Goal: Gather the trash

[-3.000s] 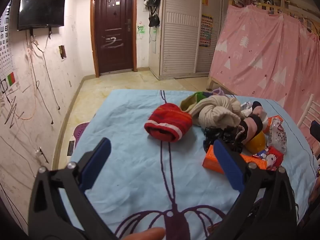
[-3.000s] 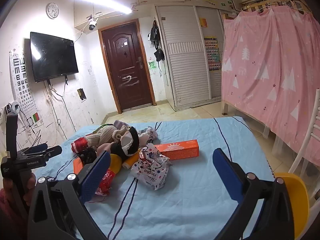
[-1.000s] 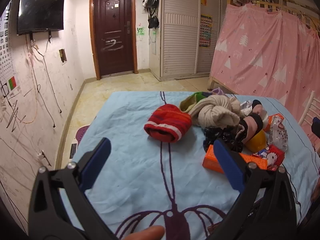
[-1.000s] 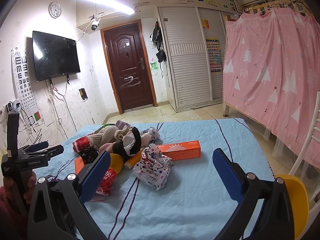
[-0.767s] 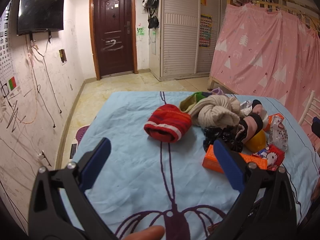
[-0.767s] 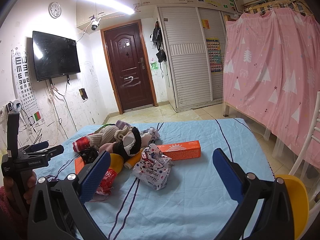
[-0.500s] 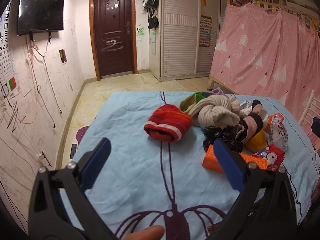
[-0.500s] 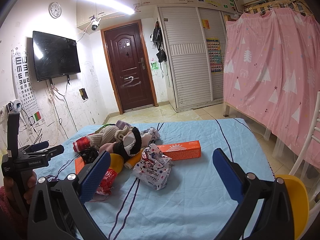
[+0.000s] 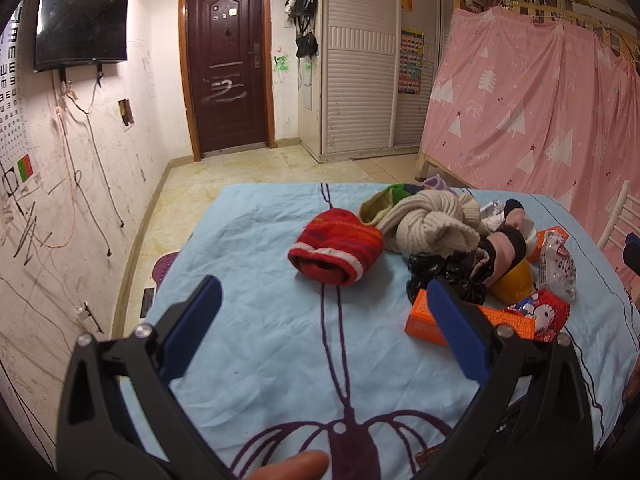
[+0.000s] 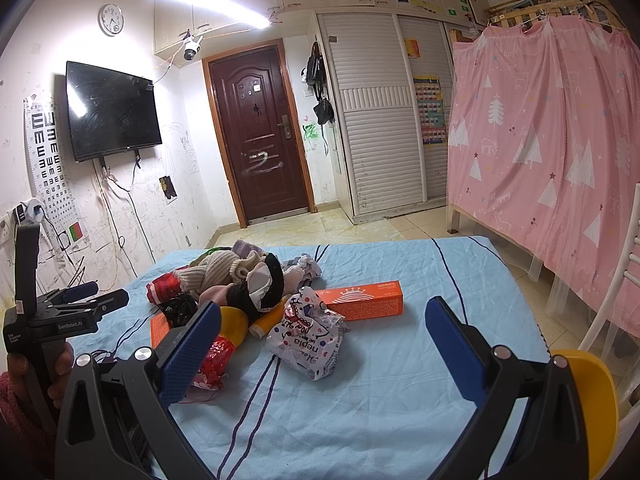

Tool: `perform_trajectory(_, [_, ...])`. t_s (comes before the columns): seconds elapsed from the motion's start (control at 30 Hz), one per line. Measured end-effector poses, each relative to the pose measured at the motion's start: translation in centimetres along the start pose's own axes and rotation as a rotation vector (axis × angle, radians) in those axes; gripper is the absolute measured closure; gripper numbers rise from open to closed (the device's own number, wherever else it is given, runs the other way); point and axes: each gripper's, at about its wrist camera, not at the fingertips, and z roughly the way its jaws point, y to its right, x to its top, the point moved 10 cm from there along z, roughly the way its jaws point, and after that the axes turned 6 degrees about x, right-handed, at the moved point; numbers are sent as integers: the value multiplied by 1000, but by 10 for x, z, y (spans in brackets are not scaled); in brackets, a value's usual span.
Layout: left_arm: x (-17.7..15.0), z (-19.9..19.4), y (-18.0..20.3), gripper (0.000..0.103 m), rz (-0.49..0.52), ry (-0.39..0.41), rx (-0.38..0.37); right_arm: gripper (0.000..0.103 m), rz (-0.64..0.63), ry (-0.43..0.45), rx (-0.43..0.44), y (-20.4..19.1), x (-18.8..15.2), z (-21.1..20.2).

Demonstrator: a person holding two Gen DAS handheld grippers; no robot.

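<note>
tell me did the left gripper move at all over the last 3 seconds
Yes, slightly. In the left wrist view the red sock and the door sit a touch higher than three seconds ago, so the left gripper, open, tilted down a little; steady since.

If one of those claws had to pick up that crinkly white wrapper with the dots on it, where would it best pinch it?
Probably on the raised crumpled ridge along the top of the white wrapper, coming down from above with the right gripper, whose jaws stand open and hold nothing. The wrapper lies loosely bunched on the blue sheet, so its folds stick up, and its near side is free, while the orange box sits close behind it.
</note>
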Motion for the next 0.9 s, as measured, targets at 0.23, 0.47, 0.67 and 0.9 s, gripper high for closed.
perform_trajectory(0.23, [-1, 1, 1, 5, 0, -8, -3, 8, 3, -17, 26, -3, -1, -2])
perform_trajectory(0.47, [-6, 18, 7, 5, 40, -101, -18, 8, 63, -157, 140, 3, -12, 20])
perform_trajectory(0.67, [0, 30, 24, 5, 11, -200, -113, 8, 18, -248, 139, 3, -16, 31])
perform_trajectory(0.9, [-14, 32, 63, 5, 57, -336, -221, 11, -48, -313, 137, 3, -20, 42])
